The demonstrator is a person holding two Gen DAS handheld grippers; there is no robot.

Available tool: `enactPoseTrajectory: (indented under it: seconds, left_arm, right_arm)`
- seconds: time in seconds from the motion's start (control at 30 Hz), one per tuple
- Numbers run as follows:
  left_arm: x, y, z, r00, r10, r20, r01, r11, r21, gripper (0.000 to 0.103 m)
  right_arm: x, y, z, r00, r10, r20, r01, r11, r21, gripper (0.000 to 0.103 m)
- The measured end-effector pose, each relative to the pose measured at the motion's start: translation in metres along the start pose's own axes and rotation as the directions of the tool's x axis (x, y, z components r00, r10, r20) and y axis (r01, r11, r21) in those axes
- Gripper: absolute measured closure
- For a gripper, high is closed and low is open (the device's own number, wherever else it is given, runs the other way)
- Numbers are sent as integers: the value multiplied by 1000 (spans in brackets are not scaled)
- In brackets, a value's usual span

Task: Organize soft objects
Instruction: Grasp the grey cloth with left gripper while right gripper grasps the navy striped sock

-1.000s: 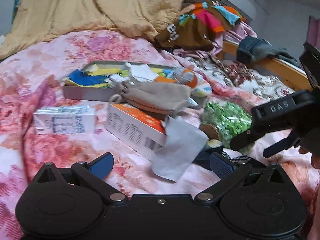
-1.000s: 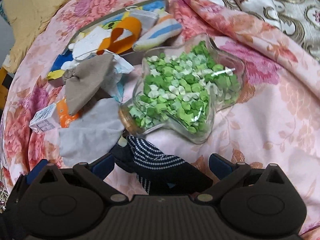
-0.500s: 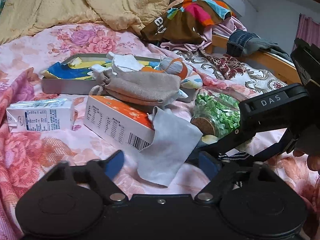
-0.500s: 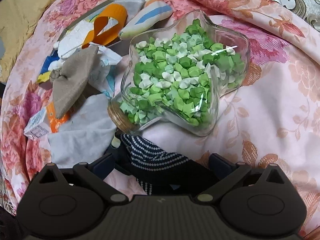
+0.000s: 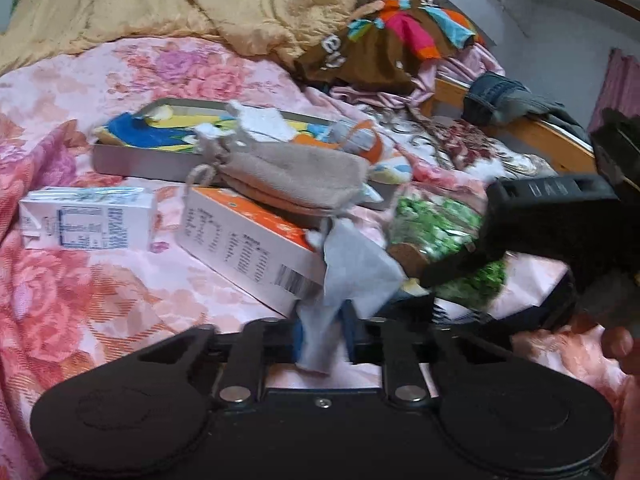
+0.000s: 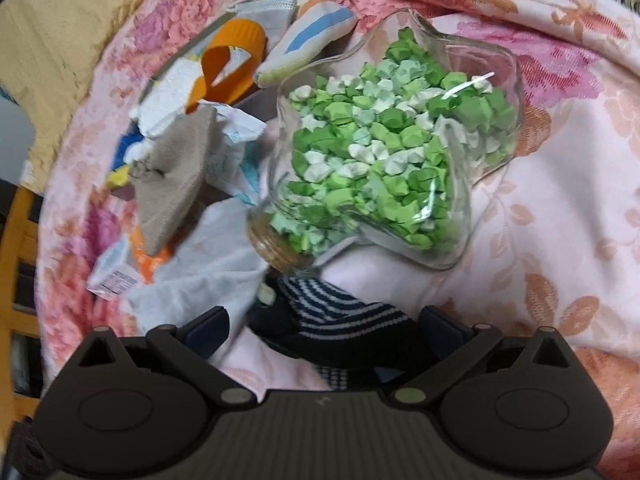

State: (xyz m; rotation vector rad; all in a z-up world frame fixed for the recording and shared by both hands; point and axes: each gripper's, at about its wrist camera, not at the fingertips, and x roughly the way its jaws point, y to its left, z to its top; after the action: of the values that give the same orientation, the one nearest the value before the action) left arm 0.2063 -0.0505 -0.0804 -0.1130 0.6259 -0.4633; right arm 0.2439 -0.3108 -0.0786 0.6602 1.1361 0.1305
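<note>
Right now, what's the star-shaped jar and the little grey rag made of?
The star-shaped jar looks like clear, shiny glass: you see the green paper stars through it, and light glints on it. Its stopper looks like cork, brown and grainy. The grey rag seems thin, matte soft cloth; it crumples between the closing left gripper pads.

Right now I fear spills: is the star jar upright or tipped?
Tipped. The glass jar lies on its side on the bedspread, cork stopper toward the camera, paper stars inside.

Left claw [image 5: 323, 336]: matte black linkages, silver rivets, blue pads. Right claw [image 6: 323, 328]: same build.
</note>
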Motion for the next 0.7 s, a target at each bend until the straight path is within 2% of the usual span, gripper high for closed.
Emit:
enactPoseTrajectory:
  seconds: [0.03,0.17,0.37,0.5,0.6,0.7]
  left_arm:
    - [0,-2,0,1000,-9,-5,9,1000,4,99]
    - [-3,-10,-1,1000,8,-12,-8,1000,27,102]
    - [-9,-6,2,997,75,-24,-76,997,-28,102]
    - [-25,-6,9,991,134,-4,-134,989,-60,102]
    - [-36,-4,13,986,169,0,-169,983,-78,102]
    - [-40,0,13,983,183,2,-182,978,-98,102]
  right_arm:
    - [0,-1,0,1000,27,-2,-27,1000,16,0]
    - [1,-7,3,998,69,-1,-68,997,47,4]
    - [5,-3,2,1000,6,-7,-7,1000,-15,19]
    - [8,4,-1,1000,-11,-13,10,997,-74,24]
    - [6,6,-3,1000,5,-17,-7,996,-94,34]
    - [7,10,-5,1000,-16,-15,14,991,-130,45]
